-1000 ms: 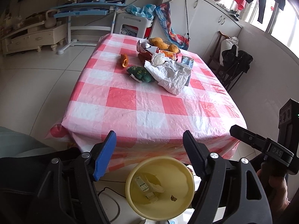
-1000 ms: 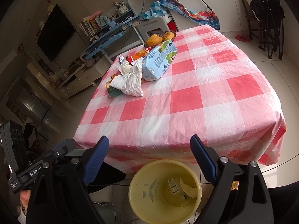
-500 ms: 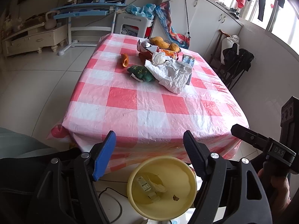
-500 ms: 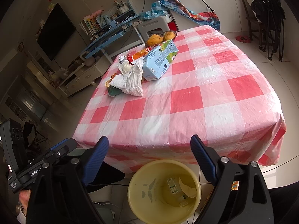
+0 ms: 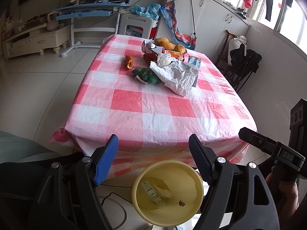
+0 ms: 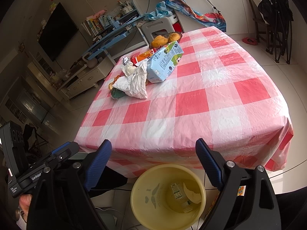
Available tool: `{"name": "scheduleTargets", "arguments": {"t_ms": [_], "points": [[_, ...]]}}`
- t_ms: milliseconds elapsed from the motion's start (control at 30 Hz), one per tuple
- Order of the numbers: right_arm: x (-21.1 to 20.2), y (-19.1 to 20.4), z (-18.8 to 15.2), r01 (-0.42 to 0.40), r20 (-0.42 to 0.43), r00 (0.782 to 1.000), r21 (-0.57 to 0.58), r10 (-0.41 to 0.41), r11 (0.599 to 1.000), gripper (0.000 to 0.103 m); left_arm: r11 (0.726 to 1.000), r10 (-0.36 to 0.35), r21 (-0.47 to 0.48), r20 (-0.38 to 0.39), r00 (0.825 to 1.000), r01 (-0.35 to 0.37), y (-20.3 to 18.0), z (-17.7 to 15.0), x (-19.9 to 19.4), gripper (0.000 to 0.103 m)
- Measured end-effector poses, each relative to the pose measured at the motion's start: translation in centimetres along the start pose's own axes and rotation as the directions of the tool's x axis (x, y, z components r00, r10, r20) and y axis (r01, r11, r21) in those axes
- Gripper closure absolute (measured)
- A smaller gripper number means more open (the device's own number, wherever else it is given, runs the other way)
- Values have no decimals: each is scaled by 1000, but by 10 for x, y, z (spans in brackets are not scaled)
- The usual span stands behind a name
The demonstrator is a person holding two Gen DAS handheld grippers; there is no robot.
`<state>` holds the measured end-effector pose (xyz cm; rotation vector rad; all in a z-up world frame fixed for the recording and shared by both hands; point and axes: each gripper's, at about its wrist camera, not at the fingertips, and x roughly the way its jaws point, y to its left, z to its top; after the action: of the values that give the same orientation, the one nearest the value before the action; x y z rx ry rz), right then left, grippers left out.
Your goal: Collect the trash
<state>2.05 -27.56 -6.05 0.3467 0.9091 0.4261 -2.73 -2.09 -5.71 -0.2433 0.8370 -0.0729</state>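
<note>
Hovering released and empty over the yellow bin (image 5: 167, 189) on the floor are the left hand-held gripper (image 5: 153, 147) and the right hand-held gripper (image 6: 153, 153); trash is lying well beyond on the table (image 5: 161, 115): orange peel (image 5: 129, 61), green wrapper (image 5: 146, 74), white bag (image 5: 177, 75), milk carton (image 6: 165, 63).

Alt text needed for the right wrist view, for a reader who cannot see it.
The open, empty right claw hangs above a yellow bin on the floor, at the near edge of a red-checked table. Far across it lie a crumpled white bag, blue carton and fruit.
</note>
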Motion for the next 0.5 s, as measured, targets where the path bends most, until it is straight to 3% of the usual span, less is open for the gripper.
{"name": "scheduleTargets", "arguments": {"t_ms": [267,500], "points": [[0,0,0,0,1,1000,0,0,1000,18,1000,6,-16,9,1000,-6,6,2,-1,30],[0,1,2,-5,4,1000,-5,6,1000,18,996,11,-85,38,999,-8,18,6,-7,30]]}}
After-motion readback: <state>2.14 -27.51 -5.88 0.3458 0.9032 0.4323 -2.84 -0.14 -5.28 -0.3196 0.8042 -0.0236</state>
